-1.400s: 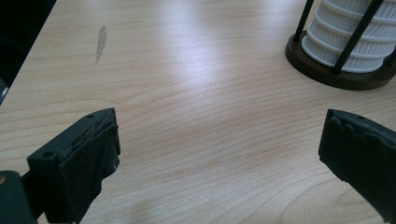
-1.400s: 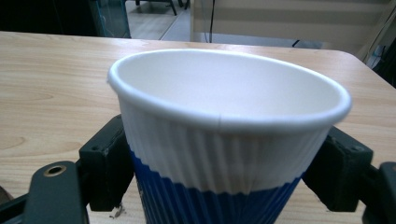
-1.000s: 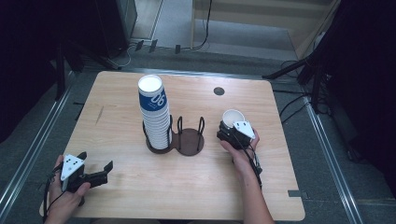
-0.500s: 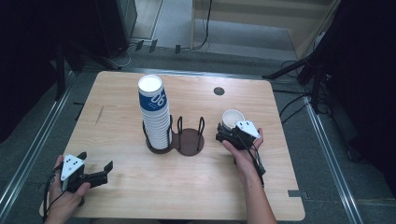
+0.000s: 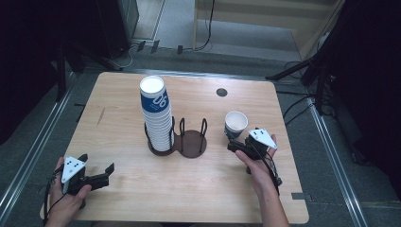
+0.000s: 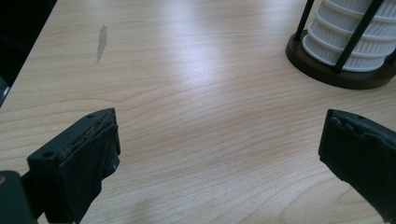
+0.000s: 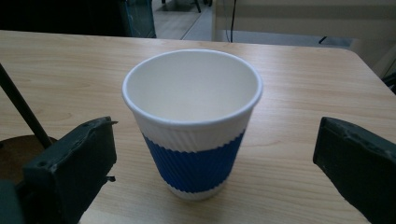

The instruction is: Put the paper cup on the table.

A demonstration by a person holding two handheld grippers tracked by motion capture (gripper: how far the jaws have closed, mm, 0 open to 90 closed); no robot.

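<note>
High view: cup (image 5: pixel 235 124) stands upright on the table (image 5: pixel 142 189), right of the rack (image 5: pixel 182 142) and apart from it. Right gripper (image 5: pixel 232 145) sits just behind the cup on the person's side, jaws spread, nothing clamped; they have just been opening, and the cup stands free of them. Stack (image 5: pixel 157 116) of nested cups fills the rack's left slot; right slot has no cup. Left gripper (image 5: pixel 108 171) is at the near left corner, jaws spread, well apart from the rack, holding nothing.

Left gripper view: both jaws wide over bare table (image 6: pixel 196 93), nothing between them. Rack base (image 6: pixel 336 77) and the bottom of the stack (image 6: pixel 345 44) sit at top right, ahead of the jaws.

Right gripper view: cup (image 7: pixel 192 121) upright, centred ahead between the two jaws, white with a blue band, inside looks empty. Clear gaps on both sides, pads not touching it. One black rod of the rack (image 7: pixel 21 109) shows at the left edge.
</note>
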